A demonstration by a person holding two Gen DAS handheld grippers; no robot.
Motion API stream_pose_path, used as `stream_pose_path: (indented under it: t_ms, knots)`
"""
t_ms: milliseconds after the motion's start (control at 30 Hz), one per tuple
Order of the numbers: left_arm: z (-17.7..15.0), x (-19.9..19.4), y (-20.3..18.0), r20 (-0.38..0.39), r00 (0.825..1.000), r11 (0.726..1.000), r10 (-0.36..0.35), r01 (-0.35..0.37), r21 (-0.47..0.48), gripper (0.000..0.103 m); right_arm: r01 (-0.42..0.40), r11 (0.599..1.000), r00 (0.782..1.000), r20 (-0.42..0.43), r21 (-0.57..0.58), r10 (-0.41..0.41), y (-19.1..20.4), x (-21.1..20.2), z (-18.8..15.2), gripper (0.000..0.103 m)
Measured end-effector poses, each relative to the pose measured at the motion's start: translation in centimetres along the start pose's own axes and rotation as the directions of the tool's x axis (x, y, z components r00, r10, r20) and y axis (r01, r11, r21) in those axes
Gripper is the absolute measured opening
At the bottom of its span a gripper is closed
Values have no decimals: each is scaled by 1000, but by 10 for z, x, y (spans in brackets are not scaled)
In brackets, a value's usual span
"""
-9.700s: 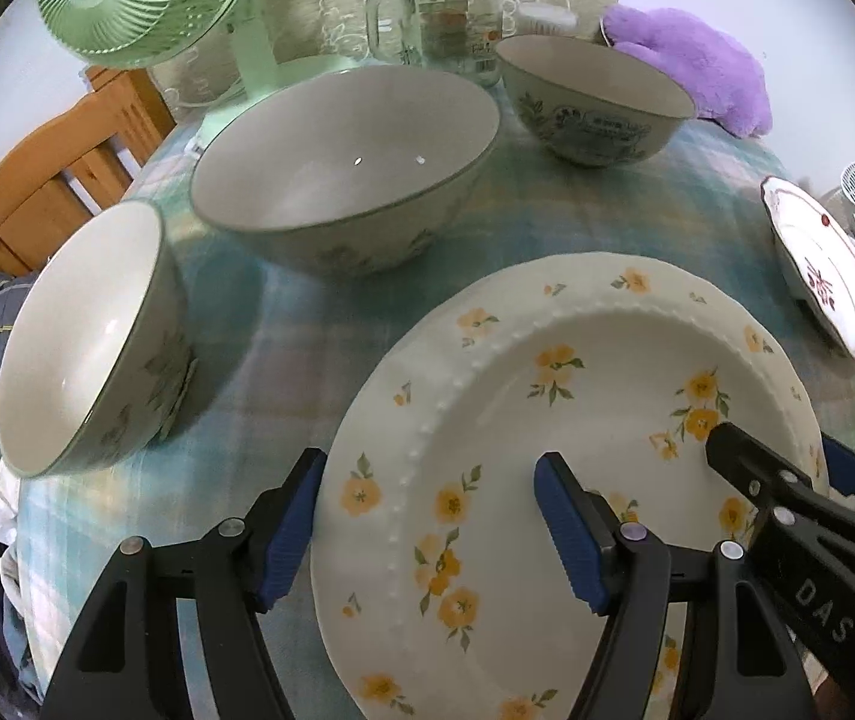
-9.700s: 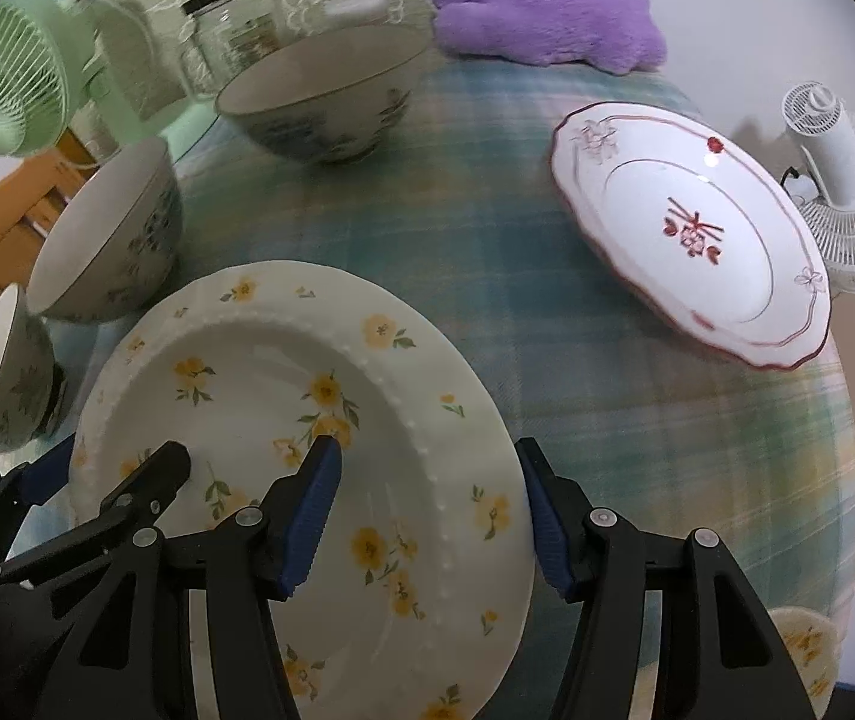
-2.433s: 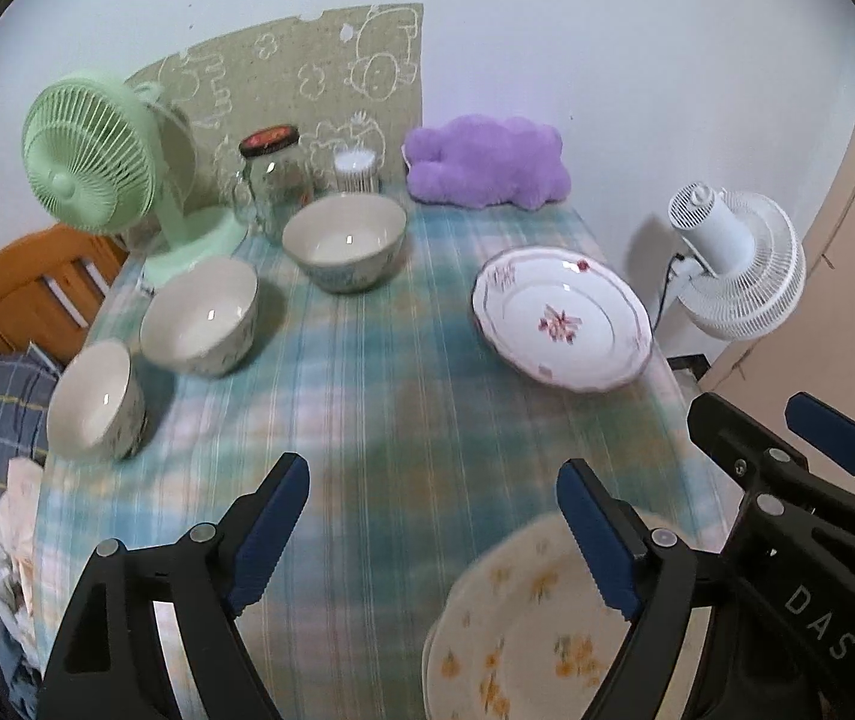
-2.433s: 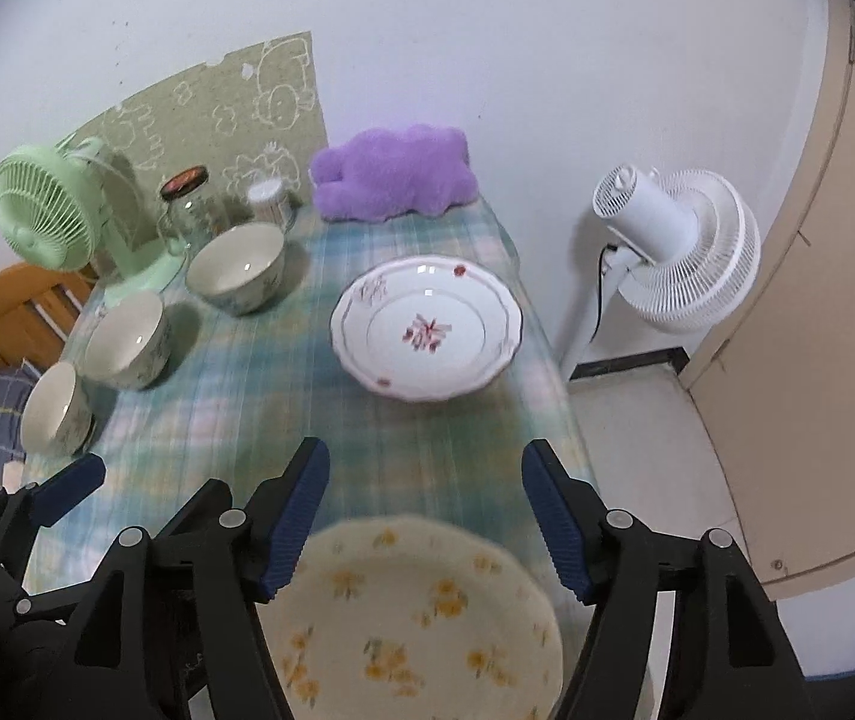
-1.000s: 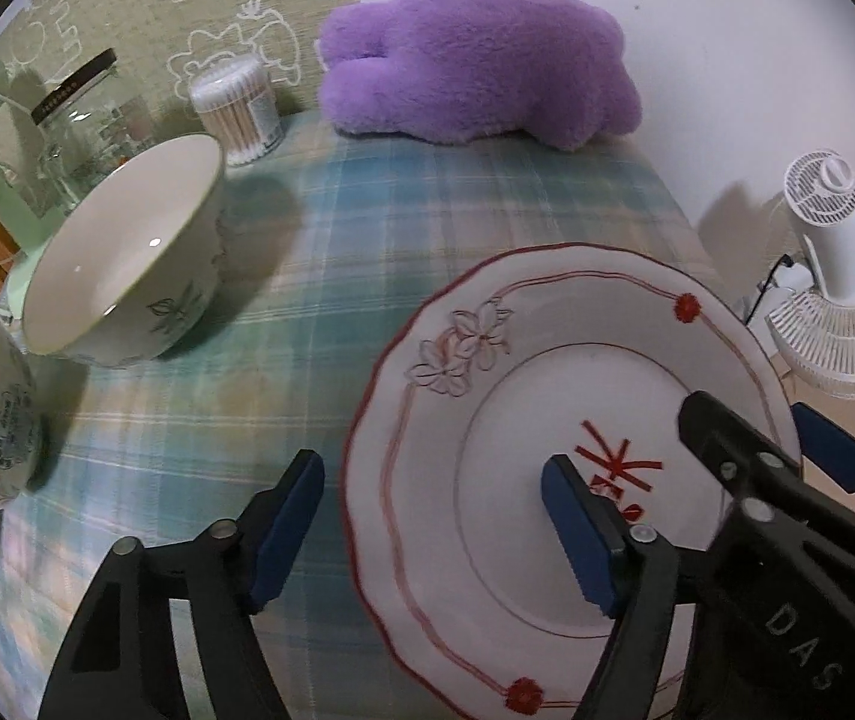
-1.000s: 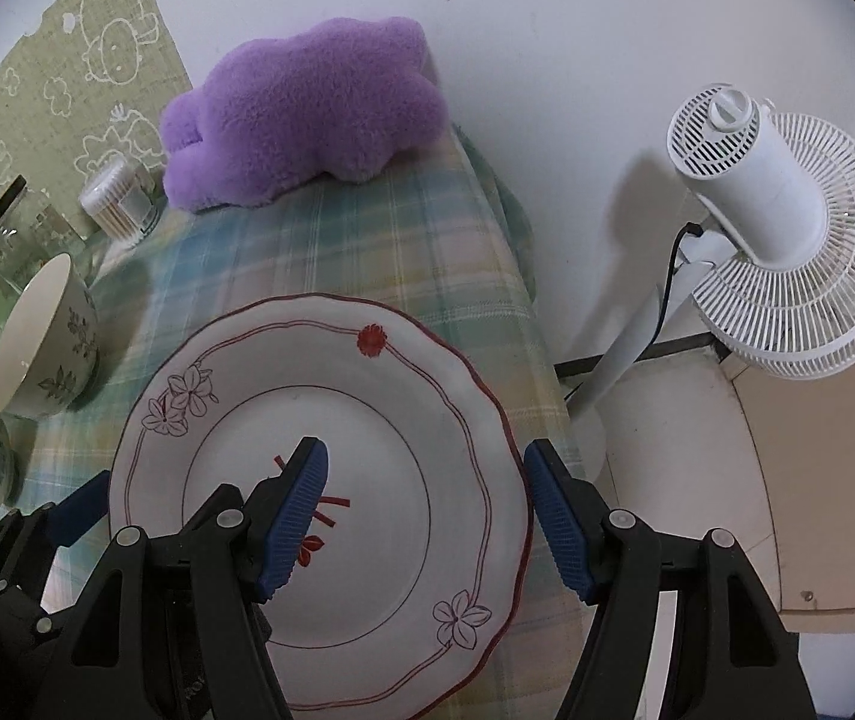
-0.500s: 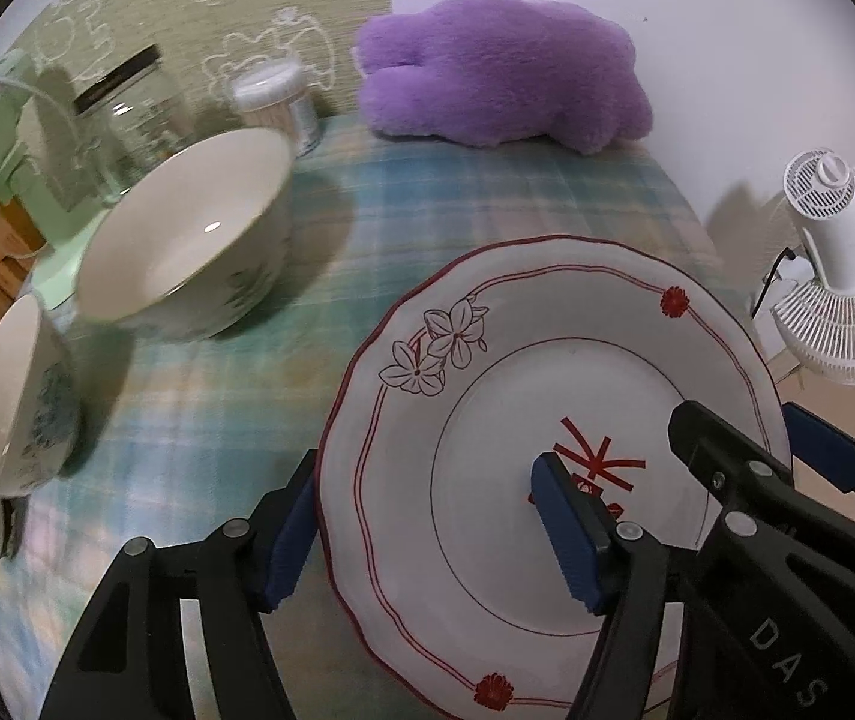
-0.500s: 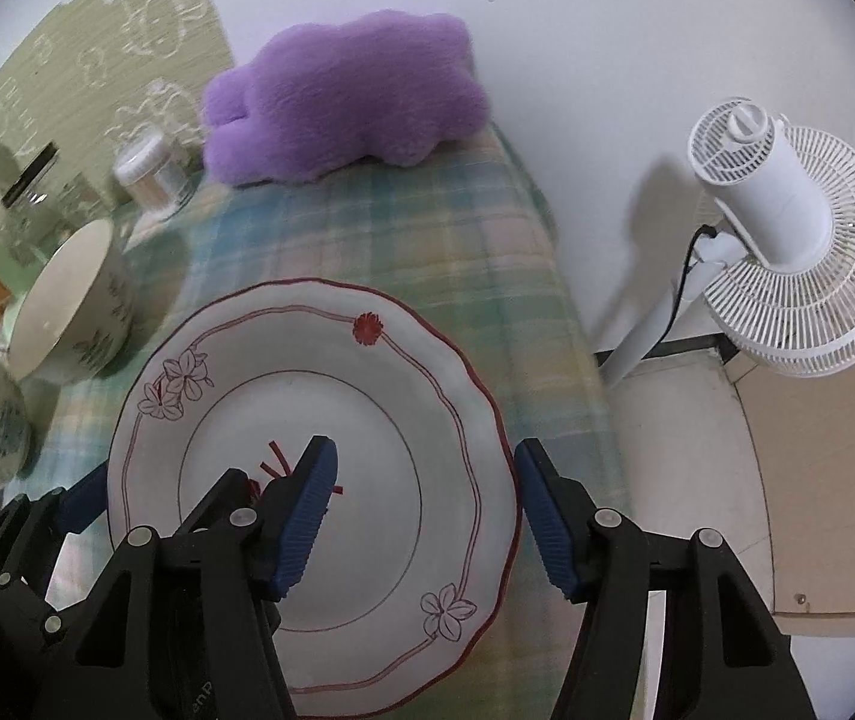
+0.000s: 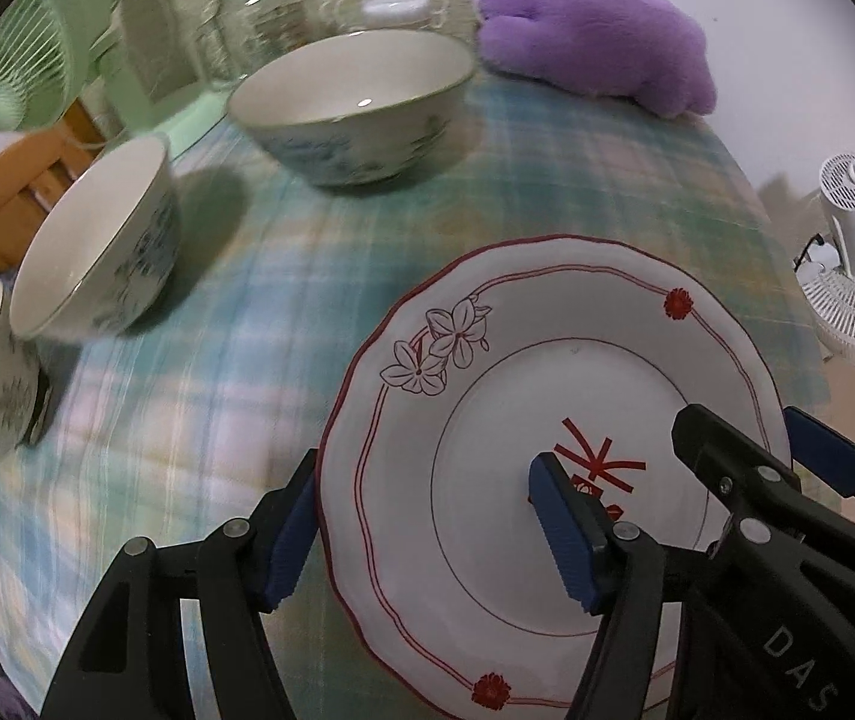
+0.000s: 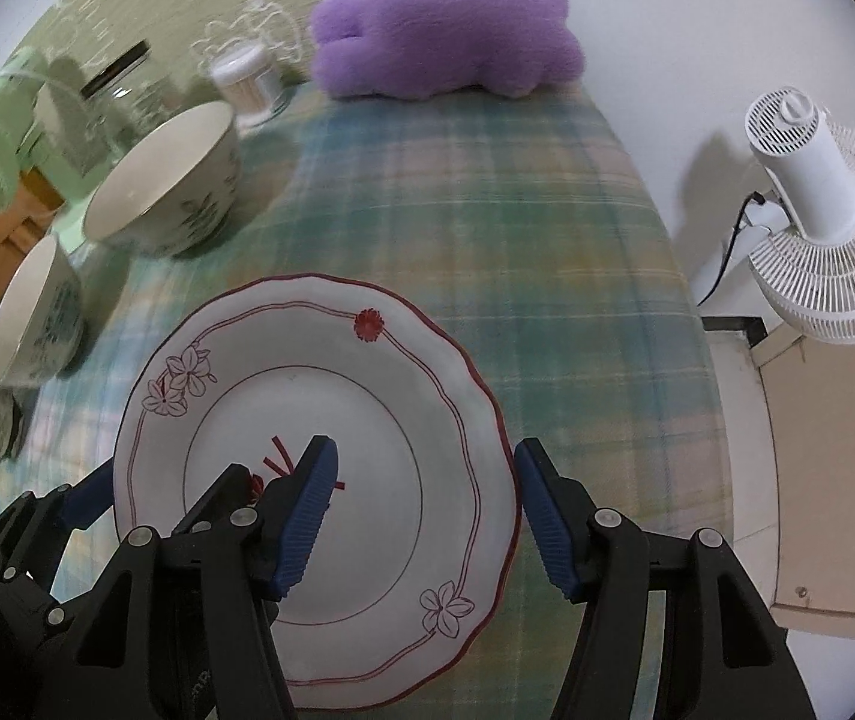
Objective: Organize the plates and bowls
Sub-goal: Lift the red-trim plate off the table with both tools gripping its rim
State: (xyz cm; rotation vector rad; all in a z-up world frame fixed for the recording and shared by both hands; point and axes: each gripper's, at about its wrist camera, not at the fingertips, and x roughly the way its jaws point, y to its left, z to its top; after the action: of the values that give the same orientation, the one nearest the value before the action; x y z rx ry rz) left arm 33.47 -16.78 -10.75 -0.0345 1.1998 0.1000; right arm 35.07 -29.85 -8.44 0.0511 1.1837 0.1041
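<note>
The left gripper [image 9: 427,531] straddles the plate's [image 9: 523,372] left rim, one pad under the edge, one over the well; whether the pads press on it I cannot tell. The right gripper [image 10: 424,519] straddles the plate's right rim the same way, its grip equally unclear. The plate sits over the checked tablecloth [image 10: 487,192]. Left of the plate stand three bowls [image 9: 349,102]. Beyond the plate lies a purple plush [image 10: 445,30]. A white fan [image 10: 811,204] stands right of the plate.
</note>
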Motion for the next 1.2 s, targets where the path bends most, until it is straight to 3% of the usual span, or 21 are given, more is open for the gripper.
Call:
stream_pose_path:
  t_ms: [400,667,1200]
  knots:
    - [6,5,-4,43,999,1000,7,-7,19,71,-11,1000,1000,0,-23,11,4,18,11,64]
    - [10,4,-1,46,999,1000,0,0,9,71,32,999,999,-4,-30,-32,9,23,15,63]
    - [8,-58,4,115,992,999,-42,42,5,71,52,999,996,70,2,-52,19,-37,18,63]
